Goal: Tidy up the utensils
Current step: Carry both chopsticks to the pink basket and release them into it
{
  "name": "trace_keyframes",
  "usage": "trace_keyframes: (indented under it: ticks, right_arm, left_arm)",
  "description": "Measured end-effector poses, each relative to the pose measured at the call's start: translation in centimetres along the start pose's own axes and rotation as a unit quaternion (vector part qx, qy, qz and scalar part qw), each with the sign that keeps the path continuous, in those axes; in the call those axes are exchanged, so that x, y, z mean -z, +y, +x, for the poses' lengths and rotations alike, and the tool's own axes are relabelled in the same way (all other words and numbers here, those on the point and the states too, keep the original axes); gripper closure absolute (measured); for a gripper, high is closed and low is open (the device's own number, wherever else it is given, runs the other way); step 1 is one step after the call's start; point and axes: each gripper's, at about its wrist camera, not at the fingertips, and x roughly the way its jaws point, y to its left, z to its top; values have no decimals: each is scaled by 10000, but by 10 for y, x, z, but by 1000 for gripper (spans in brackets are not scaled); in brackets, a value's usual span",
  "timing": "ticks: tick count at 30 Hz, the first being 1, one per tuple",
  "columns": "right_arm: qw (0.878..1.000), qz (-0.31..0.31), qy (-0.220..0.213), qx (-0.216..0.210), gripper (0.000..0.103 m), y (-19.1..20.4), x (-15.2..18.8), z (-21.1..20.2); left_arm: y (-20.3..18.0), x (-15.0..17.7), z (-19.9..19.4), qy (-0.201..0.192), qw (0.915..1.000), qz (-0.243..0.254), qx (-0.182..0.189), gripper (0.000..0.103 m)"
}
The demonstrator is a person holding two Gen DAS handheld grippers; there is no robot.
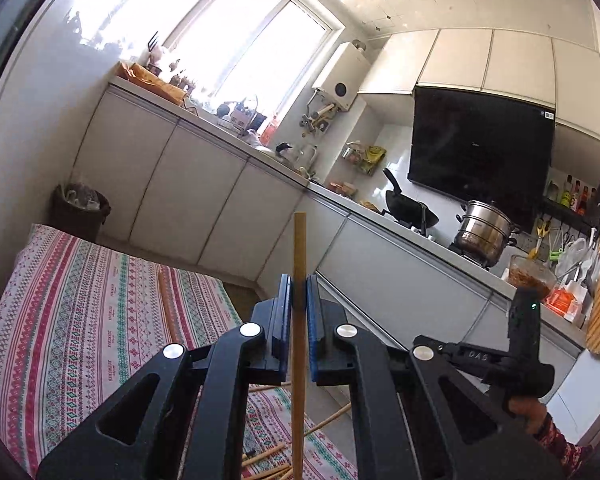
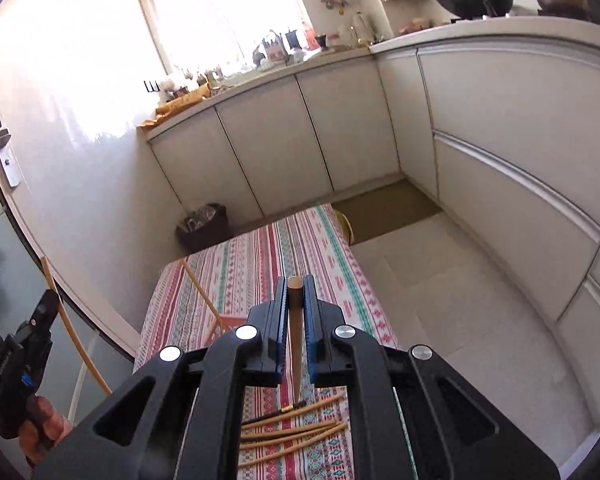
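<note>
Right wrist view: the right hand-held gripper (image 2: 296, 300) is closed on one upright chopstick (image 2: 295, 336), long axis running twelve to six, tip pointing down toward loose chopsticks (image 2: 296, 426) on the striped desk (image 2: 256, 264) at six o'clock; the left hand-held gripper (image 1: 299, 292) likewise clamps a vertical bamboo chopstick (image 1: 299, 320).

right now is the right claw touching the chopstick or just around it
Touching. In the right wrist view the right claw is shut on the brown chopstick: both blue pads press its thick end, and it hangs clear of the loose chopsticks.
</note>
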Motion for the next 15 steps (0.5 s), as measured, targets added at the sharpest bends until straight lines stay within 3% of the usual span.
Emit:
trace_keyframes:
  ticks: [10, 15]
  right_arm:
    - [9985, -95, -532, -46, 95, 19, -90, 27]
    - [9968, -206, -695, -347, 95, 39, -109, 48]
  left_arm:
    - [8, -36, 34, -605, 9947, 289, -777, 97]
    - [21, -39, 62, -733, 9894, 432, -1175, 97]
